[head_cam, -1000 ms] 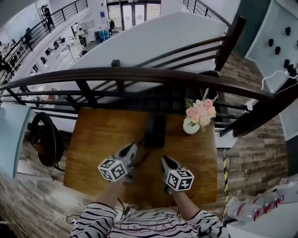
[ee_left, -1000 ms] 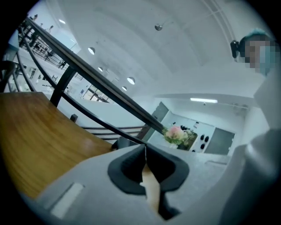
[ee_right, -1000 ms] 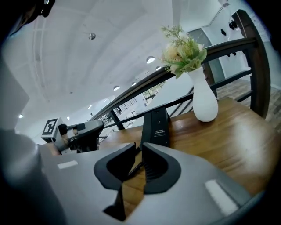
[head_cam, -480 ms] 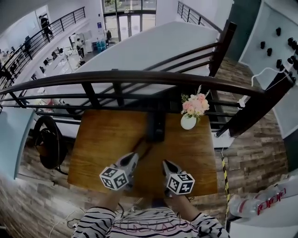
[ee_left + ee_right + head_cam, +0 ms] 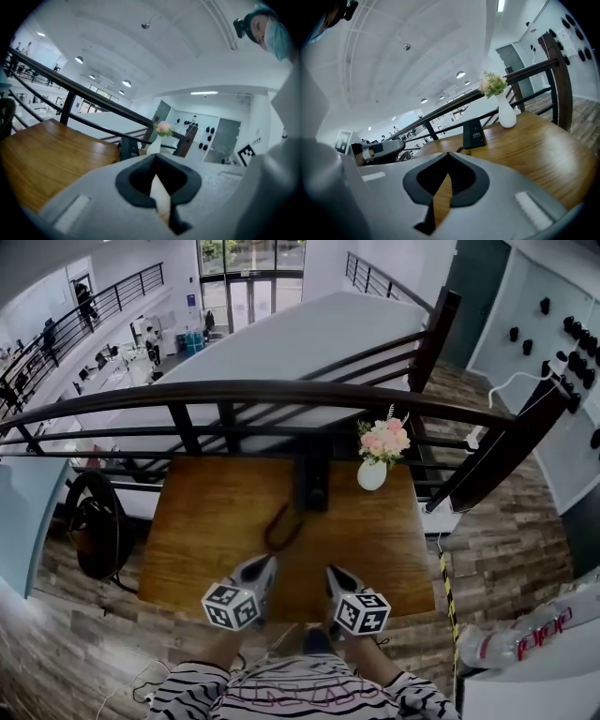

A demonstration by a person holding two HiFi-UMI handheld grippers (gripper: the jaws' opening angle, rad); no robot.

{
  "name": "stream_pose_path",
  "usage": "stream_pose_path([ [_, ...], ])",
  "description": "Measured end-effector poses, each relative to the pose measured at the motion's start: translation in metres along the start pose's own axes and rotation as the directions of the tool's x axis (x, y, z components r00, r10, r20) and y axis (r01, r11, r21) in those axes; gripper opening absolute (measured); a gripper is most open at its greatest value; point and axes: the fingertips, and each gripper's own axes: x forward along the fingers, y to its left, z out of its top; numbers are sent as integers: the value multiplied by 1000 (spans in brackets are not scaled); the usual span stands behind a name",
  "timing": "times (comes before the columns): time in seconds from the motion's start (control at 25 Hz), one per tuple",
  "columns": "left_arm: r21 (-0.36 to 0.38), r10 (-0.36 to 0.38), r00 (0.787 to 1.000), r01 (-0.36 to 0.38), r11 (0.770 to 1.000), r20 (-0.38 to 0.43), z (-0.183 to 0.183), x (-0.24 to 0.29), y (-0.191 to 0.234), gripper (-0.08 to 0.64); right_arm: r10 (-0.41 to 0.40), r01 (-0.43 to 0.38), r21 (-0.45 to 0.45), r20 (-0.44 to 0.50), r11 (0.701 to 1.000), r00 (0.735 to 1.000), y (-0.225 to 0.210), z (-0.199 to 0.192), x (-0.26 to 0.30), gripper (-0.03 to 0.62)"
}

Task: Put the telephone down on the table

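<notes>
Telephone (image 5: 314, 482) lies on the table (image 5: 197, 531) at the middle of its far edge, near the vase (image 5: 372, 474). The task looks done. Its long axis runs from far edge to near edge, with the cord (image 5: 281, 526) trailing off the near end. The left gripper (image 5: 255, 576) and right gripper (image 5: 339, 582) hover clenched and empty over the near edge.
</notes>
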Motion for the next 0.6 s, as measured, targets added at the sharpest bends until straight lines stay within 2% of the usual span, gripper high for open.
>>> stream_pose_path([
  [0.6,-21,13,998,-14,1000,-54,-41,-91,-27,2,-13,13,17,4,1000,1000,49,-51,-62,0],
])
